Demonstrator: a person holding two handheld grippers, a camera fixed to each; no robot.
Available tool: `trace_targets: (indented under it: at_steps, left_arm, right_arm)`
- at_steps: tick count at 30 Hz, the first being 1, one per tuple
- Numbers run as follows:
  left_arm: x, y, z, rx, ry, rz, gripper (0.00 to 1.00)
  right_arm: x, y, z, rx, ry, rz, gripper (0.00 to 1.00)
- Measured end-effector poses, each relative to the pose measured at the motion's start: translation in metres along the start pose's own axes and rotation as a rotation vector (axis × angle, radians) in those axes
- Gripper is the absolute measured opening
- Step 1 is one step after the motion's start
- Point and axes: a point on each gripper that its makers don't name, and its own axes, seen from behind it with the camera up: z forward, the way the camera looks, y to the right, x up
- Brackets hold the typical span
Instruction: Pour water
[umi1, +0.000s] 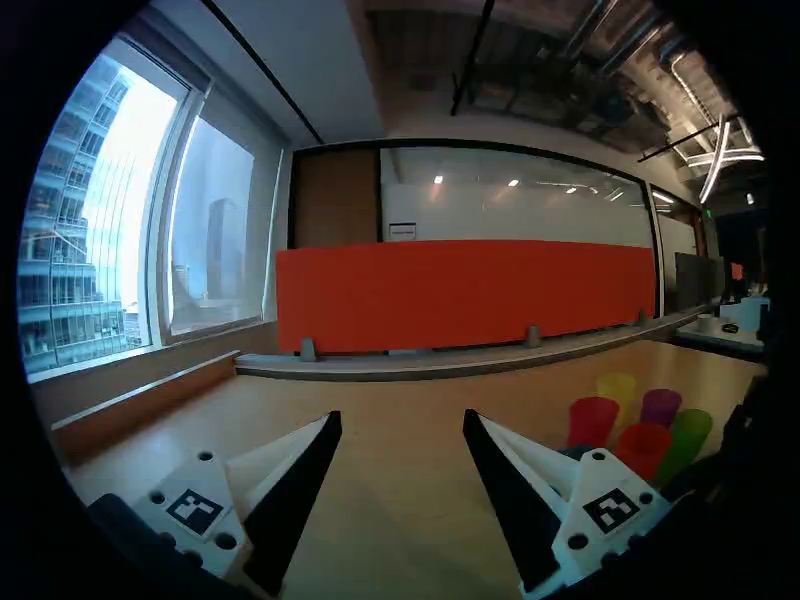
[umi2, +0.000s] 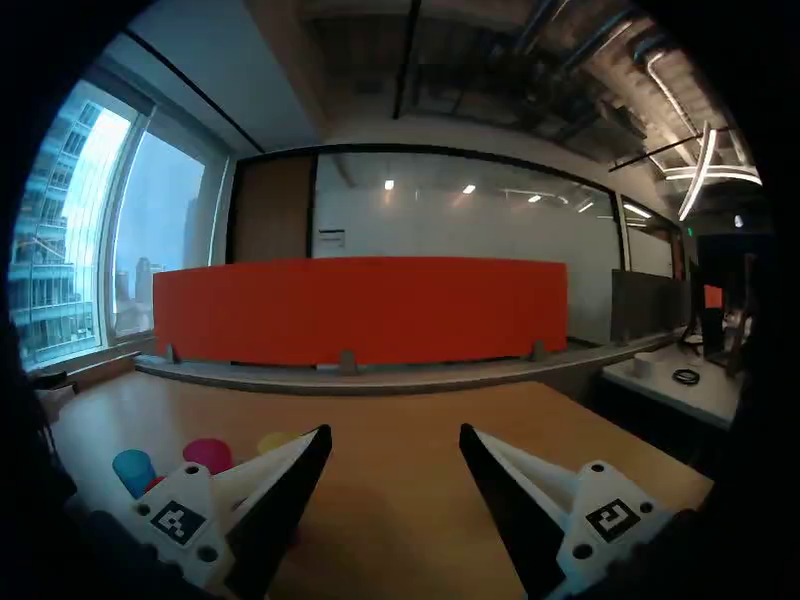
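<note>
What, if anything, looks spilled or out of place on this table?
Nothing stands out. The coloured cups stand upright in a tidy cluster on the wooden table, which looks dry. The left gripper and right gripper are open, holding nothing.

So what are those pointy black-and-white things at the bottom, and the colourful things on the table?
Those are two grabbing tools. A person carries one in each hand, and a camera rides on each tool, looking forward. The left gripper view shows the black-and-white left gripper. The right gripper view shows the black-and-white right gripper. Both are open and hold nothing. Under them is a light wooden table. The colourful things are see-through plastic cups standing together on it. Behind is a long orange divider panel.
</note>
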Motion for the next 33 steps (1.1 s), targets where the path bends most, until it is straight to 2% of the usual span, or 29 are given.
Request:
trace_targets:
  at_steps: [11,33]
  left_arm:
    - [-0.011,-0.017,-0.002,0.01,0.009,0.004,0.9]
    - [-0.034,-0.033,-0.004,0.014,-0.005,-0.027,0.9]
  right_arm:
    - [-0.002,0.001,0.003,-0.022,-0.004,0.021,0.99]
    - [-0.003,-0.005,0.007,-0.022,-0.011,0.041,0.99]
